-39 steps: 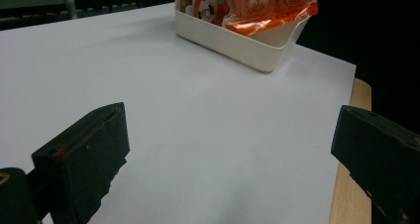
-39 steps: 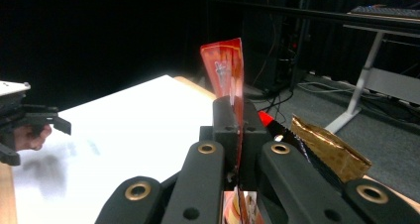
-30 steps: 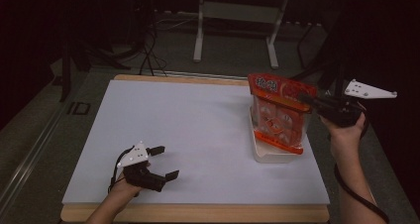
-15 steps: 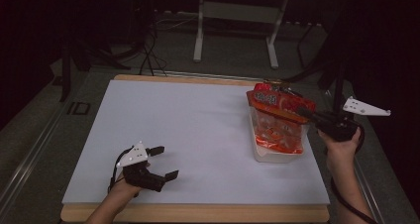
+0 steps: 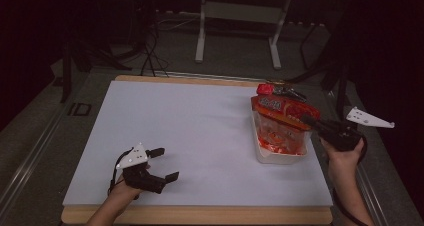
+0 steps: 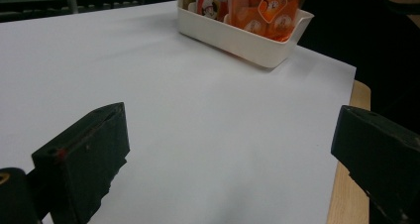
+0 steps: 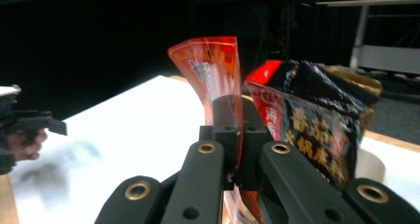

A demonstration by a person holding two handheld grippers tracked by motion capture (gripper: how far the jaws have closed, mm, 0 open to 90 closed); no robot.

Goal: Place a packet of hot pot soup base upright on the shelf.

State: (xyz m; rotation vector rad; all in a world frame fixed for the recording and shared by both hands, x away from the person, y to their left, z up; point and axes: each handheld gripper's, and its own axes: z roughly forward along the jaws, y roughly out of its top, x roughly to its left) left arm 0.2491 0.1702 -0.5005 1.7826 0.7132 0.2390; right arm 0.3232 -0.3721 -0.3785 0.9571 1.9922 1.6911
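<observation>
The right gripper (image 7: 236, 135) has its jaws clamped on the top edge of an orange snack packet (image 5: 280, 123), which stands in a white bin (image 5: 278, 157) at the right side of the white table sheet (image 5: 200, 131). The packet's lower part is hidden inside the bin. A dark red-topped packet (image 7: 317, 120) sits just behind it, its print blurred. The left gripper (image 5: 152, 166) rests near the front edge, jaws apart, nothing between them.

A white-topped table (image 5: 200, 131) is set on grey floor (image 5: 235, 61); a metal stand (image 5: 237, 16) is seen in darkness behind.
</observation>
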